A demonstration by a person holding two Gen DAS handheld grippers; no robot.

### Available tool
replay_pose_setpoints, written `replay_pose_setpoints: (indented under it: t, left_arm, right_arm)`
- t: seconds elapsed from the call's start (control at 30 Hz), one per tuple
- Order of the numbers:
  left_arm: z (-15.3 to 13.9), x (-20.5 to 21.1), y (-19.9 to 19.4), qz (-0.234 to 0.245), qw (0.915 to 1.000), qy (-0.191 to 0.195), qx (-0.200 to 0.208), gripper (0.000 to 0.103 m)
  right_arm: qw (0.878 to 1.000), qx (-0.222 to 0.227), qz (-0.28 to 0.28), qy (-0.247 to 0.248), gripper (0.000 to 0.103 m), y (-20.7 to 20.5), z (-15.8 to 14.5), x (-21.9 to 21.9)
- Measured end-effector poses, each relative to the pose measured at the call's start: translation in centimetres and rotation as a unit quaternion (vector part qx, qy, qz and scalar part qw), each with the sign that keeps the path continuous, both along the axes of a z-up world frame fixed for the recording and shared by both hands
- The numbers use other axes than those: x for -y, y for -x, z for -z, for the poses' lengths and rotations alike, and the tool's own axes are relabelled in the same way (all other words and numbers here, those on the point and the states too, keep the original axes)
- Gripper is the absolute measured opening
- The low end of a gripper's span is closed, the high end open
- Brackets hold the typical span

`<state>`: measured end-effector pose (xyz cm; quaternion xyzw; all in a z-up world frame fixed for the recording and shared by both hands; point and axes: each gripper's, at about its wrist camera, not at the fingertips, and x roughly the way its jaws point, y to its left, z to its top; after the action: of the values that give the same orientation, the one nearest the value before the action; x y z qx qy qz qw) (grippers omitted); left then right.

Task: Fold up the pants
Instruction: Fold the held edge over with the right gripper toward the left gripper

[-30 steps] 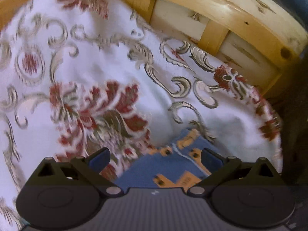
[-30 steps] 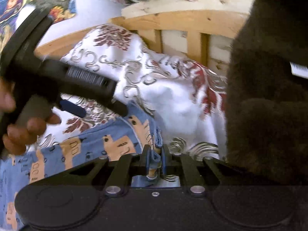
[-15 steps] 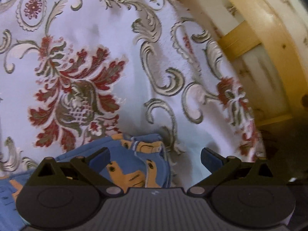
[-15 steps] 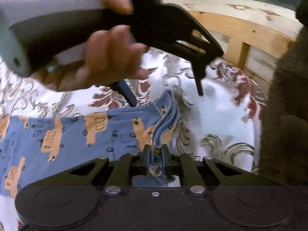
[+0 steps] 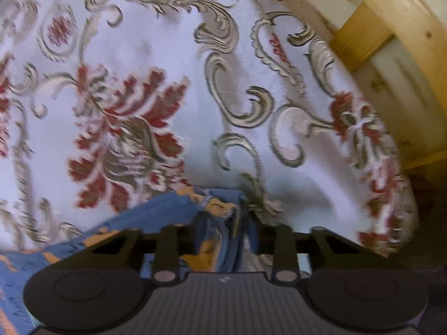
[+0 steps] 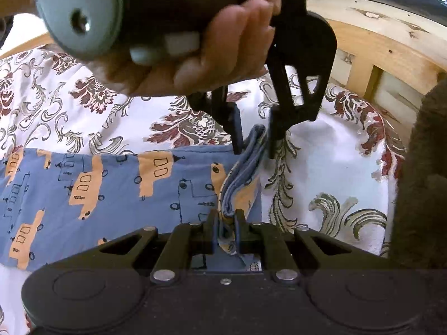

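Cotton pants (image 6: 111,195): soft, light, limp; spread left of both tongs on the bedspread (image 5: 167,55).
Left tongs (image 5: 223,231): closed on the bunched hem.
Right tongs (image 6: 225,223): clamped on the same hem edge; grip stacked layers together.

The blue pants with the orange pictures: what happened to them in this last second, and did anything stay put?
The left tool, wide open and off to the side a second ago, swung over to the far end of the pants' bunched edge and closed on it. The right tool kept its pinch on the near end of the same edge. The pants still lie spread on the flowered bedspread, beside the wooden frame.
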<state>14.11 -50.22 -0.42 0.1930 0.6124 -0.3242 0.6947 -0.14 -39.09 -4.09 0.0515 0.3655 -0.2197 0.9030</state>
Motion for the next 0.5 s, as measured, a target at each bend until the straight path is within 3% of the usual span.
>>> replay_pose_setpoints:
  t: [0.13, 0.3, 0.5]
  left_arm:
    - [-0.7, -0.5, 0.1, -0.001, 0.9999, 0.009, 0.008, 0.015]
    - [-1.7, -3.7, -0.3, 0.009, 0.9983, 0.058, -0.007, 0.013]
    - [-2.2, -10.9, -2.6, -0.001, 0.9919, 0.121, -0.039, 0.013]
  right_arm:
    - [1.000, -0.001, -0.010, 0.002, 0.012, 0.0, 0.0, -0.3]
    - [0.999, 0.004, -0.046, 0.021, 0.012, 0.5, -0.8, -1.8]
    - [0.988, -0.017, -0.142, 0.059, 0.012, 0.1, -0.8, -5.4]
